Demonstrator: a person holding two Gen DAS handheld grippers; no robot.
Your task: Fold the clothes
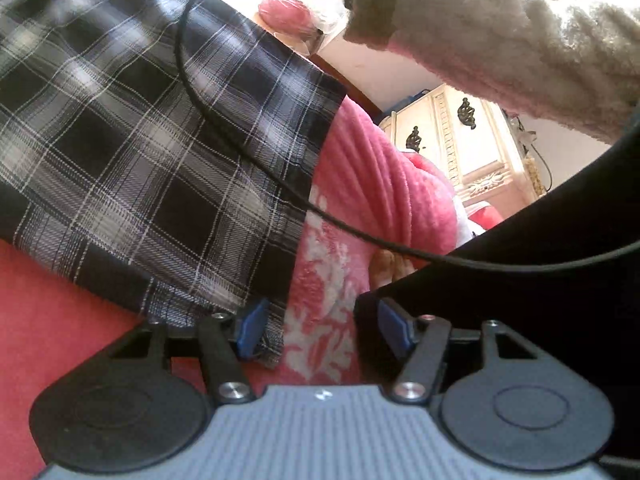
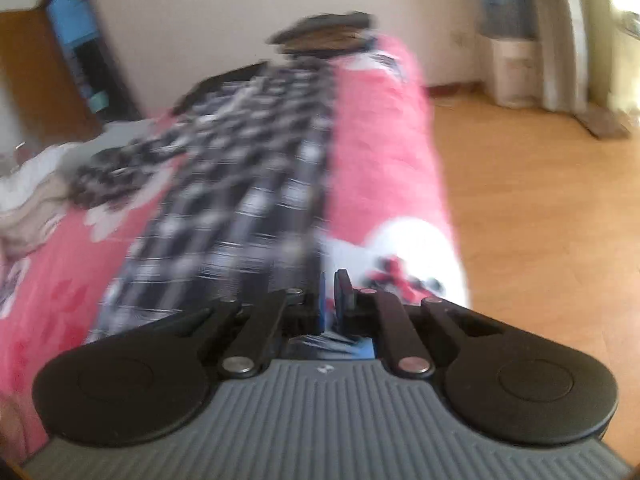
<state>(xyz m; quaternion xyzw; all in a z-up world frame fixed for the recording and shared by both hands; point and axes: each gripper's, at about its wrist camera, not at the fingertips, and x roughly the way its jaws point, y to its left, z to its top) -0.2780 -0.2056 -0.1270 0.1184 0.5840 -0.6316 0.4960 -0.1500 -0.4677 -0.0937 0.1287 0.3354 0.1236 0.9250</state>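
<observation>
A black-and-white plaid garment [image 1: 140, 140] lies spread over a pink flowered blanket [image 1: 360, 184]. One corner of it reaches the left blue pad [image 1: 252, 328] of my left gripper [image 1: 322, 328]. That gripper is open above the blanket, and its pads press on nothing. In the blurred right wrist view the plaid garment [image 2: 240, 184] runs lengthwise along the blanket [image 2: 380, 140] toward my right gripper [image 2: 333, 292]. The right jaws are closed at the garment's near edge, and striped cloth shows between the finger bases.
A black cloth [image 1: 520, 280] covers the lower right of the left wrist view, and a black cable [image 1: 240, 152] crosses the plaid. A person's fluffy sleeve [image 1: 500, 40] reaches in above. A cream cabinet [image 1: 460, 148] stands behind. Wooden floor [image 2: 540, 200] lies right of the bed, and a dark patterned cloth [image 2: 120, 172] lies to the left.
</observation>
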